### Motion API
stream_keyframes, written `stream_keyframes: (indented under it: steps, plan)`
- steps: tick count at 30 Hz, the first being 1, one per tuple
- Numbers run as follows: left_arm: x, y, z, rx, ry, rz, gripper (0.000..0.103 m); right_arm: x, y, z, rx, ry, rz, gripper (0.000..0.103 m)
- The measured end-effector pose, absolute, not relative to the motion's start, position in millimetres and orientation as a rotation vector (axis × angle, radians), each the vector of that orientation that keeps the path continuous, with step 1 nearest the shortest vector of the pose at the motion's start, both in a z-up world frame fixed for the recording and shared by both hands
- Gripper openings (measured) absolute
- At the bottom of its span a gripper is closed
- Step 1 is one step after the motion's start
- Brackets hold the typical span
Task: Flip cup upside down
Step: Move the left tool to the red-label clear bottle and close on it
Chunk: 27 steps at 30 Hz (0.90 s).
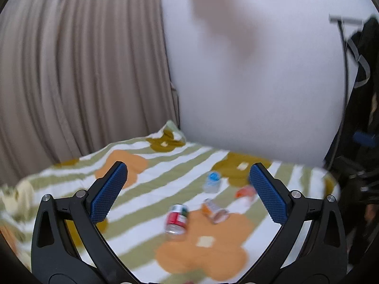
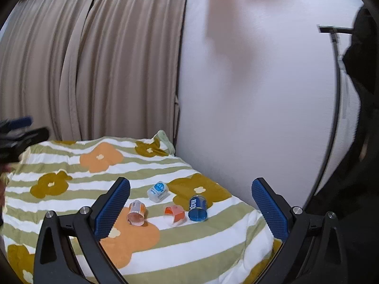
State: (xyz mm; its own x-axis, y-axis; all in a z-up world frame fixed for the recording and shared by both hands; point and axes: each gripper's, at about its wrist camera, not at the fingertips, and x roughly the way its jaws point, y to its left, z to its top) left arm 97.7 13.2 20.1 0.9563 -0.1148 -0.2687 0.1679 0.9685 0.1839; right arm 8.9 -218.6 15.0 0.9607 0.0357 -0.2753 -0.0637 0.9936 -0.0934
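above the bedspread (image 2: 213, 234), both grippers' fingers (image 1: 110, 191) (image 2: 112, 209) gape wide, cups (image 2: 136, 213) apart below.

Soft matt cloth, a flower-printed quilt (image 2: 165, 255), carries four small cups (image 2: 136, 213) of glossy clear plastic with printed labels, while behind the quilt hangs a matt pleated fabric curtain (image 2: 94, 71) beside a smooth matt wall (image 2: 260, 94).

left gripper (image 1: 188, 174): black frame, silver screws | fingers (image 1: 109, 193): blue knurled pads | right gripper (image 2: 190, 189): same
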Motion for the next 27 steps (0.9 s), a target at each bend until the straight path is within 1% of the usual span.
stream_keyframes:
  steps: [2,5,9,15,21,26,27]
  plan:
    - [131,15,13,0.259,0.33,-0.153,0.103,22,-215,9,-0.108,0.288,0.077,0.103]
    - [197,23,-12,0.307,0.513,-0.195,0.103,41,-209,-2,-0.112,0.309,0.115,0.103]
    - [277,35,-64,0.317,0.769,-0.23,0.103,64,-197,-18,-0.121,0.336,0.169,0.103]
    - [354,44,-151,0.309,1.074,-0.253,0.103,94,-185,-46,-0.136,0.387,0.208,0.103]
    - [382,44,-213,0.302,1.255,-0.271,0.103,115,-182,-69,-0.123,0.435,0.219,0.103]
    - [392,48,-238,0.259,1.325,-0.267,0.102,125,-182,-83,-0.118,0.468,0.223,0.103]
    - [393,49,-242,0.243,1.334,-0.264,0.099,126,-181,-84,-0.116,0.473,0.225,0.103]
